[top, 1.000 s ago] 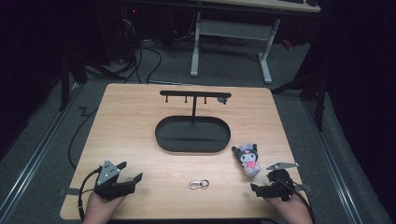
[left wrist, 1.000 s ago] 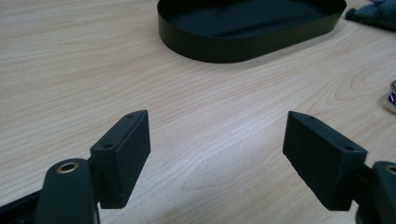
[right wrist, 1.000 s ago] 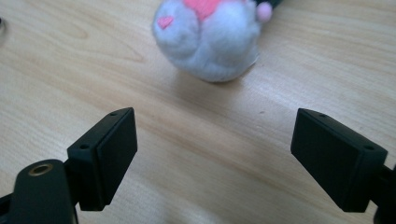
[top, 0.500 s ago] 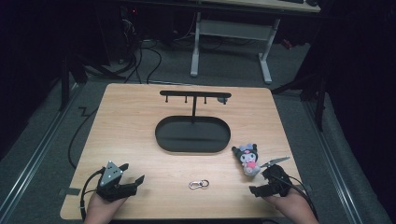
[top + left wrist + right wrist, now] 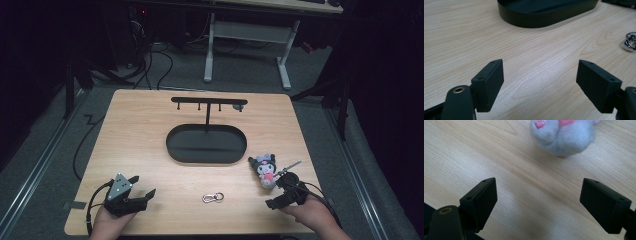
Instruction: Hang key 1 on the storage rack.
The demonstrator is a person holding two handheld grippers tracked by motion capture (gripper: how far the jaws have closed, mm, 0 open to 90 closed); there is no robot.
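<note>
2 grippers spread wide, empty; plush toy just ahead of right gripper fingers, untouched.

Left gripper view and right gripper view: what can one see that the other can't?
Left gripper view: the rim of the black oval tray ahead, and a shiny metal clasp at the right edge, lying apart from the tray.

Right gripper view: the fluffy grey bottom of the plush toy with pink heart marks, lying just ahead of the open right gripper and untouched by its jaws.

Both: two black jaws spread wide with nothing between them, the left gripper being open too, and the light wooden table underneath.
</note>
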